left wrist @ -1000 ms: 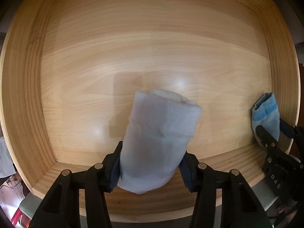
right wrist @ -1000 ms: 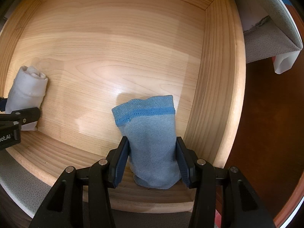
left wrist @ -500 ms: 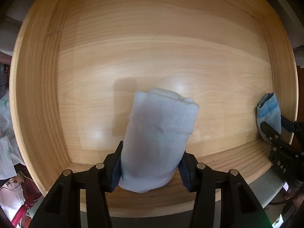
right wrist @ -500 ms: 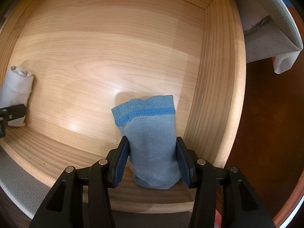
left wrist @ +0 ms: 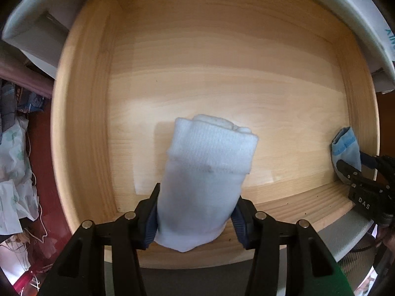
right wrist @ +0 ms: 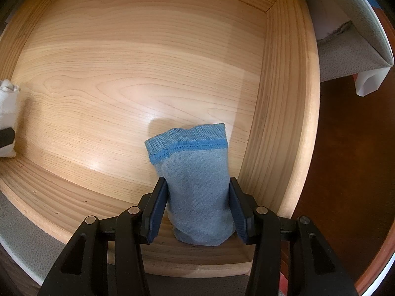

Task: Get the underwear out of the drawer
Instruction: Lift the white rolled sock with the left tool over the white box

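Left gripper (left wrist: 196, 212): fingers clamped on a white roll (left wrist: 207, 172) of ribbed fabric, blue pads pressing its lower sides. Roll hangs between the fingers, folded cuff end pointing away from the camera, over the drawer (left wrist: 81, 123). Its shadow falls on the drawer floor just left of it. Left view slightly blurred.

Right gripper (right wrist: 197, 212): fingers clamped on a blue roll (right wrist: 197, 185), pads flat against both sides. Brighter blue mesh band with a stitched seam at the far end. Roll sits over the near right corner of the drawer (right wrist: 284, 98), close beside the right wall; shadow on the floor just beyond it.

Cross-checks: in the left view the right gripper (left wrist: 363, 180) shows at the right edge, black, with the blue roll (left wrist: 345, 148) in it. In the right view the white roll (right wrist: 7, 108) shows at the far left edge, with a bit of the black left gripper in front of it. The two rolls are well apart, white left, blue right.

Drawer: pale wood, open, floor bare apart from shadows and glare. Both grippers point down into it.

Surroundings: grey-white padded edge (left wrist: 44, 37) beyond the far side of the drawer; dark red floor (right wrist: 345, 160) right of it; crumpled paper or cloth (left wrist: 12, 167) on the floor at left.
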Demonstrator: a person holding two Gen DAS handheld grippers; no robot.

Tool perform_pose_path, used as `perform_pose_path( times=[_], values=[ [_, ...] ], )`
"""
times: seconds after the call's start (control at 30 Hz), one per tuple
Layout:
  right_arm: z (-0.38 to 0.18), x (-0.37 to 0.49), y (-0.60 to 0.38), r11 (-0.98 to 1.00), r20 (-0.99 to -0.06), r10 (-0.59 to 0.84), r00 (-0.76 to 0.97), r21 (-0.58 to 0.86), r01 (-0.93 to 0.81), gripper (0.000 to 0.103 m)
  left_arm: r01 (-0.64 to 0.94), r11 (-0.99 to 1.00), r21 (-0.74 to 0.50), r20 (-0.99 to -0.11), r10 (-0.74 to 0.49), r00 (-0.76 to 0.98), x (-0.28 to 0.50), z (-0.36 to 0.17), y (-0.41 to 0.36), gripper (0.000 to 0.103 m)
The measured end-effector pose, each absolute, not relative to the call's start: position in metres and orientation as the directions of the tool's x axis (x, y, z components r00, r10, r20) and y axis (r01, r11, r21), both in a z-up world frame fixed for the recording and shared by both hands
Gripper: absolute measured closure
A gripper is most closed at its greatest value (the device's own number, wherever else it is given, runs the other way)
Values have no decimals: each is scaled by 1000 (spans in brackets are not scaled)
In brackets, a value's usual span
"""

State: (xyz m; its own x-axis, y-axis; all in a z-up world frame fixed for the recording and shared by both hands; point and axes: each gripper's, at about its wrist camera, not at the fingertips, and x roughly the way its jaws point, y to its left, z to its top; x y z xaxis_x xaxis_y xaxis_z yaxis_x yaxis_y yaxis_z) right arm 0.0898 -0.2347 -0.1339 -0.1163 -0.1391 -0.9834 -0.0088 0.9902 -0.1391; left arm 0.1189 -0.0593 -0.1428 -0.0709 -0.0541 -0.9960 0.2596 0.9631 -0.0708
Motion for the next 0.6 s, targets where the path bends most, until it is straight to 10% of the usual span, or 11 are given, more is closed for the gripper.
perform_pose_path(
  times=[0.6],
  values=[
    [-133,90,-236,990,-983,-142,-117,-141,-9,57,258,962,-91,-980,-133,150,98,-68,-33,52]
  ],
)
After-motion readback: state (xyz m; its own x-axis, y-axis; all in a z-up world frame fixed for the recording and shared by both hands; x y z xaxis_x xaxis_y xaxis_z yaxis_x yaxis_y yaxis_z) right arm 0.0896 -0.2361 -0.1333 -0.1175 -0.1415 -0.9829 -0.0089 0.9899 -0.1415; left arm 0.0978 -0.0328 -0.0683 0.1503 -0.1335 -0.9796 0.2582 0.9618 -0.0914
